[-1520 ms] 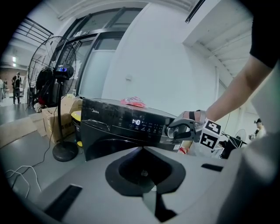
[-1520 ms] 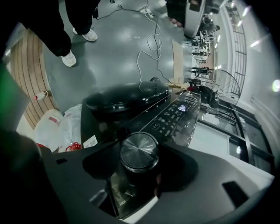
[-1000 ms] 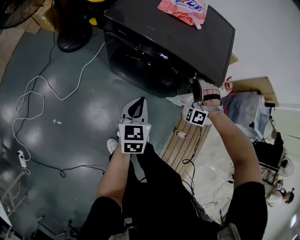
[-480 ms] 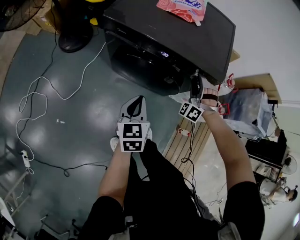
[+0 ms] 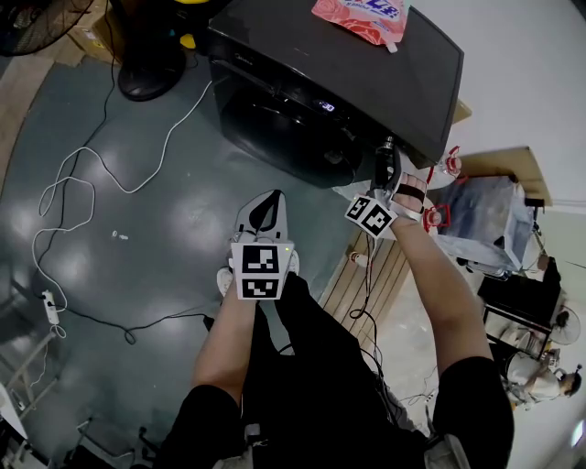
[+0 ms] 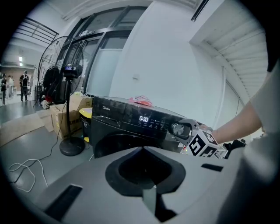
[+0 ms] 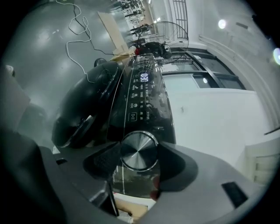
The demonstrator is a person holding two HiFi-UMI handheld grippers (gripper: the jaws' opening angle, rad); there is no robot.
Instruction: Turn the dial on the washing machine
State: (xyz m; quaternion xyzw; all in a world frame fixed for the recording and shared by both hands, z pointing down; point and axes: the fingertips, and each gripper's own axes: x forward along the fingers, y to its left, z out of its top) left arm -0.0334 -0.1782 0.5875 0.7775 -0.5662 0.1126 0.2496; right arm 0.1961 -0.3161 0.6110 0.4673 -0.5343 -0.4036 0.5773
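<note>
The black front-loading washing machine (image 5: 302, 82) stands ahead of me, its display lit. Its round metal dial (image 7: 139, 151) sits at the right end of the control panel. My right gripper (image 5: 385, 163) is shut on the dial, one pad against each side of its rim, and its hold also shows in the left gripper view, right gripper (image 6: 192, 136) on dial (image 6: 178, 129). My left gripper (image 5: 265, 200) hangs in front of the machine's door, well away from the panel, shut with nothing in it.
A pink detergent pouch (image 5: 359, 18) lies on the machine's top. A fan base (image 5: 146, 78) and loose white cables (image 5: 82, 183) are on the floor at left. A wooden pallet (image 5: 366, 275) and a clear plastic box (image 5: 490, 220) stand to the right.
The right gripper has rolled on the dial, its marker cube swinging left and up. The left gripper has hardly moved.
</note>
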